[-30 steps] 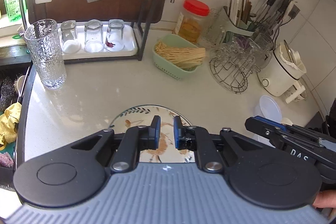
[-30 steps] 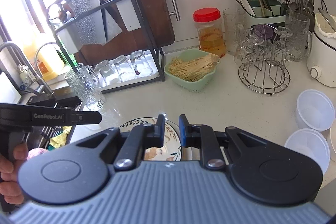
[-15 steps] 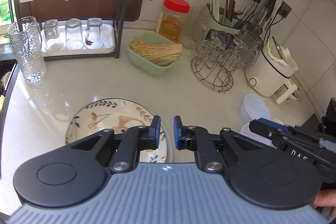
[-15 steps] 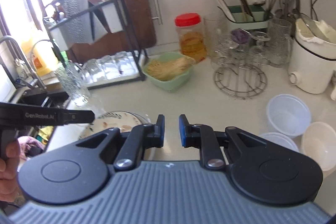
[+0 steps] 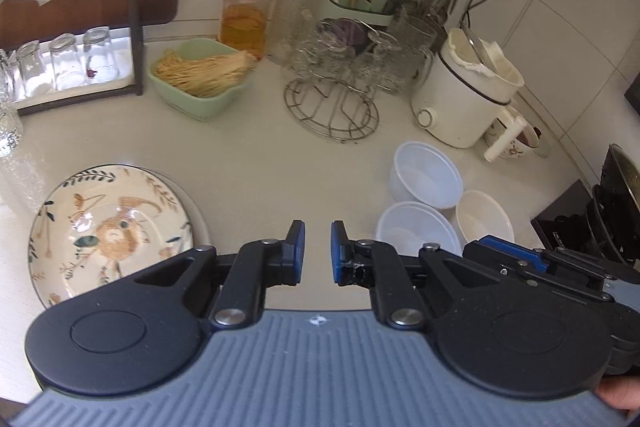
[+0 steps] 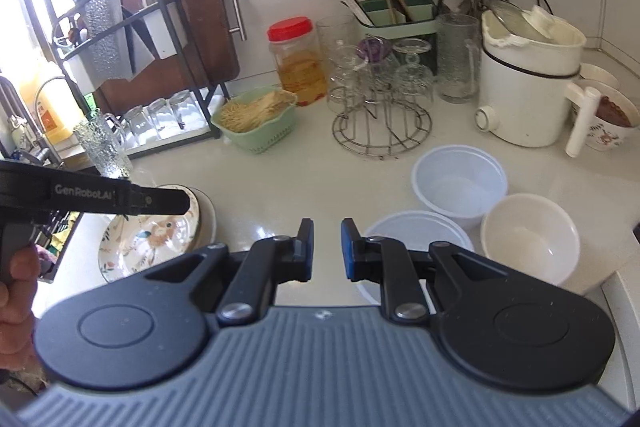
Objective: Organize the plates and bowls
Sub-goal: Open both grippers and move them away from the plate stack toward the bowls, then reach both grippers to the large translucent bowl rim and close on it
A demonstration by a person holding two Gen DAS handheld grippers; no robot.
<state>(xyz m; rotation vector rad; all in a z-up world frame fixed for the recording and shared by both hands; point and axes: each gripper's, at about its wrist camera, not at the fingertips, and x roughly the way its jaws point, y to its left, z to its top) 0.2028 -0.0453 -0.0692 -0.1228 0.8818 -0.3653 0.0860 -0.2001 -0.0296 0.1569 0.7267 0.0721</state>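
while both grippers hover with jaws slightly apart and empty, plates and bowls wait.
plate (image 5: 112, 227) lies left on counter (image 5: 280, 163); thin plastic bowls (image 6: 460, 183) cluster right, probably light and flexible, best pinched at the rim.

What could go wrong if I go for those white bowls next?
The three white bowls sit crowded together, so the right claw gripping one may nudge its neighbours. The translucent plastic bowl looks light and could slide. The wire glass rack stands just behind them, so overreaching might rattle it.
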